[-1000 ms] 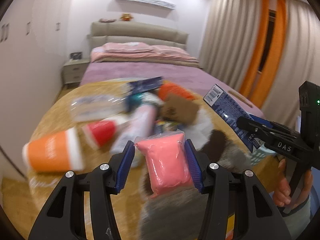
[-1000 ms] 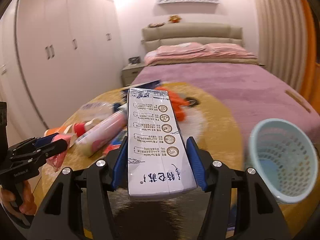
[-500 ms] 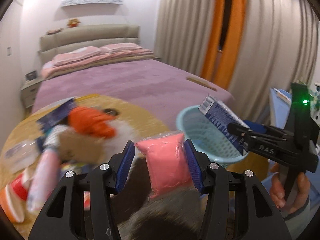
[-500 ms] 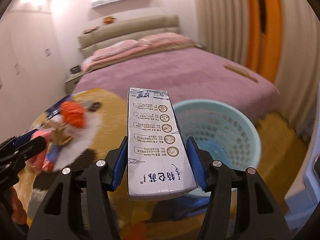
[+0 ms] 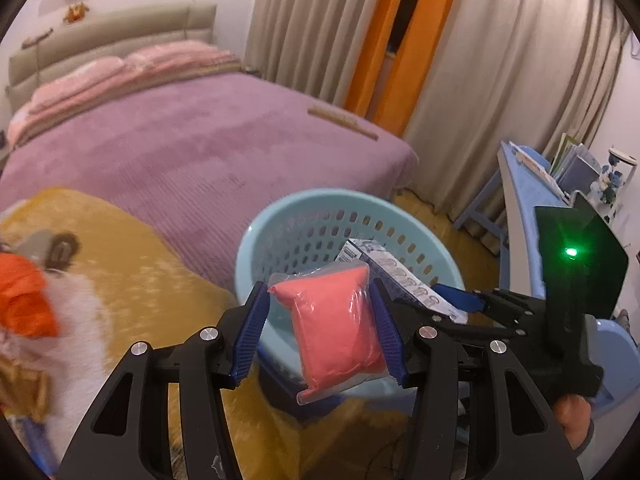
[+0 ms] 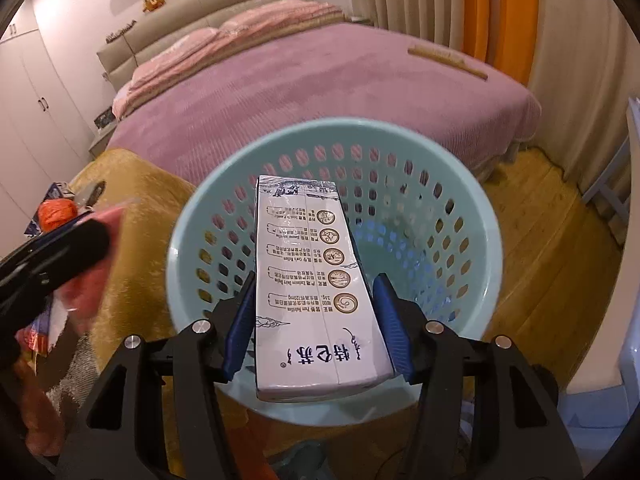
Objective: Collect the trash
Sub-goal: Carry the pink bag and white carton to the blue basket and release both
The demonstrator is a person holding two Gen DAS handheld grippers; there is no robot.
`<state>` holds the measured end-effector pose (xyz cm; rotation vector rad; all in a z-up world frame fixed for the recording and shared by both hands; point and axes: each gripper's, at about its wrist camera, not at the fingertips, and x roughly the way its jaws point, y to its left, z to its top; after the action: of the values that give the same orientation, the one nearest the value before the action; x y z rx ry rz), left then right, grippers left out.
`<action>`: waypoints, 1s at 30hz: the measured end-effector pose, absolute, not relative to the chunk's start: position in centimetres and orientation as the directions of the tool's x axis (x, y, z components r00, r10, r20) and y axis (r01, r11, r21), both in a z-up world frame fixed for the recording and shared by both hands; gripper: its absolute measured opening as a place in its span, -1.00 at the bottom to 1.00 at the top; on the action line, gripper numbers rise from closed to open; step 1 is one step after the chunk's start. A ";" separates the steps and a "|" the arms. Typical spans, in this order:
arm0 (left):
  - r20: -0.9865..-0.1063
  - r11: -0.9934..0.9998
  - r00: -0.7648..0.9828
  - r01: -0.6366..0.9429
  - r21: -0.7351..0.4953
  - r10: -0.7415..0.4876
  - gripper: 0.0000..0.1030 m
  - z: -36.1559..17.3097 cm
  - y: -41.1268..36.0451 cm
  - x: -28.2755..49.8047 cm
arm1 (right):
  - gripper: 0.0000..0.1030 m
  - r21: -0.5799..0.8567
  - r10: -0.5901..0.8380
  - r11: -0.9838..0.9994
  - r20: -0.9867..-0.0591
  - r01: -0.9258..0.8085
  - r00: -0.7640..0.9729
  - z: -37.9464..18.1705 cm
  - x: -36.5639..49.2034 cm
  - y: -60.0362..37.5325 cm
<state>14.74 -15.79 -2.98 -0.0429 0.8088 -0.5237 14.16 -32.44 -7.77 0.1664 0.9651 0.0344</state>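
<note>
Pale-blue plastic basket (image 6: pixel 472 216) waits beneath both loads — the right gripper (image 6: pixel 316 328) clamping a milk carton (image 6: pixel 316 280) over its mouth, the left gripper (image 5: pixel 320 320) pinching a pink pouch (image 5: pixel 340 328) nearer the rim — where an early release could spill it outside.

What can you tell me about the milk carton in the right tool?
The milk carton is a tall white paperboard box with blue ink drawings, Chinese lettering and a column of round gold emblems along one face. It looks intact and closed. The right tool clamps it by its long sides between blue ribbed pads, the far end pointing down into the light blue perforated basket over the opening. Nothing else touches it.
</note>
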 end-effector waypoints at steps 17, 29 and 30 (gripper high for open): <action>-0.759 0.857 0.441 0.422 -0.296 -0.479 0.01 -8.2 -18.5 18.8 | 0.07 0.185 0.153 0.982 -0.882 0.030 0.447 -10.5 15.0 -32.6; -0.733 0.857 0.474 0.422 -0.297 -0.488 0.56 -6.8 -17.0 16.9 | 0.07 0.219 0.170 0.975 -0.859 0.047 0.484 -9.2 12.7 -33.4; -0.726 0.855 0.480 0.423 -0.300 -0.492 0.56 -6.5 -16.6 16.5 | 0.07 0.220 0.171 0.975 -0.853 0.043 0.493 -8.8 12.5 -33.2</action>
<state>16.47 -16.65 -6.54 -0.0831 0.9132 -0.5589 12.48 -33.18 -8.79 0.2238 1.0551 0.0779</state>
